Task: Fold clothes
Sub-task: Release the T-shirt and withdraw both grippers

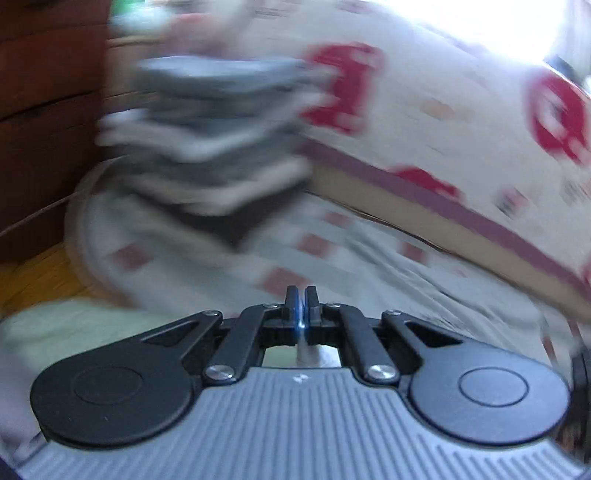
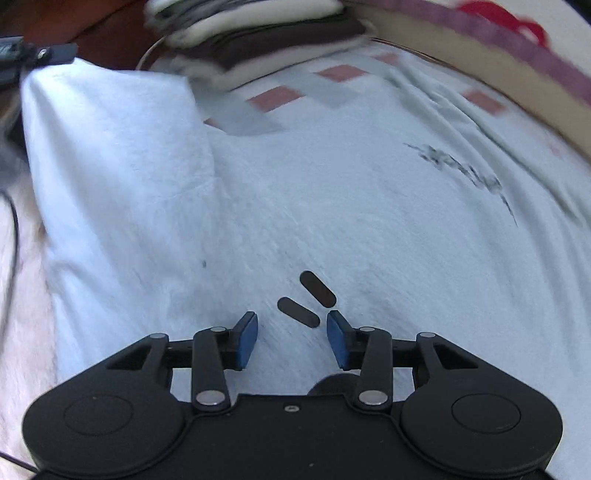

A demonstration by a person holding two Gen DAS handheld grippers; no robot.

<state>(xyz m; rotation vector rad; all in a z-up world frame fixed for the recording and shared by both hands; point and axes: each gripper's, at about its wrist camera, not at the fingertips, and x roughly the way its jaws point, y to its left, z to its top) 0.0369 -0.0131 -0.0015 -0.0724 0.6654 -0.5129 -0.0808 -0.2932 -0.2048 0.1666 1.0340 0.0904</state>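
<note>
A pale blue-white garment [image 2: 295,206] lies spread on the bed, with a fold raised at its left side [image 2: 110,147]. My right gripper [image 2: 291,332] is open just above it, blue pads apart, holding nothing. My left gripper [image 1: 302,299] is shut, its fingers pressed together, with a thin strip of pale cloth [image 1: 306,350] showing behind them; the garment [image 1: 55,332] lies below it. The left wrist view is blurred by motion.
A stack of folded grey and white clothes [image 1: 218,136] stands at the back left, also in the right wrist view [image 2: 258,33]. A patterned sheet with red and grey squares [image 2: 332,85] covers the bed. A white pillow with red prints [image 1: 443,110] lies at the right. Wooden furniture [image 1: 44,110] stands at the left.
</note>
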